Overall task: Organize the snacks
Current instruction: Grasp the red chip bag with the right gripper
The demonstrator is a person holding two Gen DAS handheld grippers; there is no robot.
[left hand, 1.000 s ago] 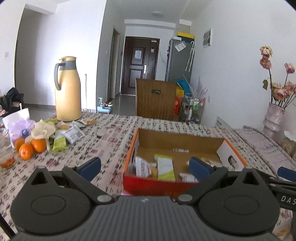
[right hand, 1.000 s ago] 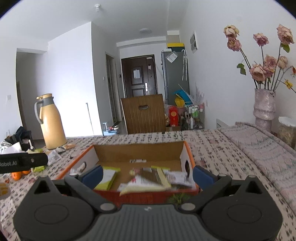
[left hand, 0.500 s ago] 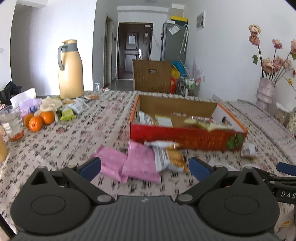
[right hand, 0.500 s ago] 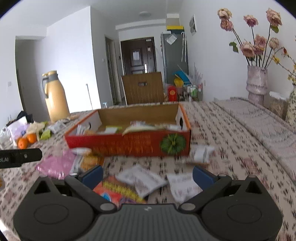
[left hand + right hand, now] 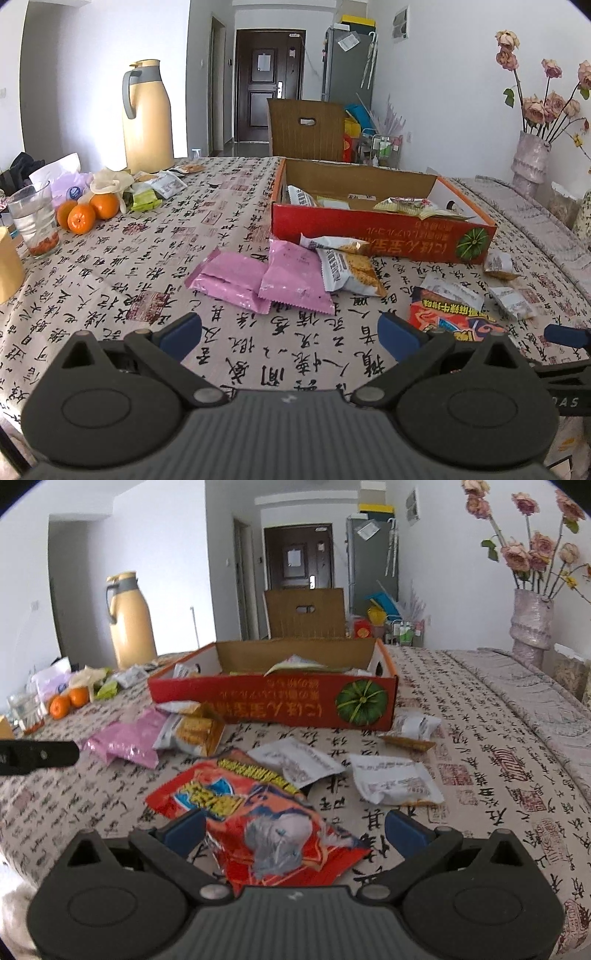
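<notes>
1. Red and crinkled, the large snack bag (image 5: 258, 823) is lying on the tablecloth (image 5: 498, 738) directly under the right gripper (image 5: 295, 830), whose jaws are standing spread wide with the bag's middle between them, not yet pinching it.
2. It is looking light, soft and slippery, with contents that would likely crush; taking it by a flat edge or sealed end seems safer than squeezing the puffed middle.
3. The left gripper (image 5: 290, 334) is hovering over bare cloth with its jaws spread too, holding nothing; the two pink packets (image 5: 258, 278) are lying just ahead of it.
4. The red box (image 5: 273, 705), already holding a few packets, is sitting beyond the loose snacks, its near wall facing the grippers.
5. White packets (image 5: 395, 779) and a cracker packet (image 5: 188, 729) are lying between the big bag and the box, one white packet touching the bag's far edge, so a low carry could drag them.
6. Oranges (image 5: 86, 214), a glass (image 5: 35, 218) and a yellow jug (image 5: 147, 118) are standing well apart at the left.
</notes>
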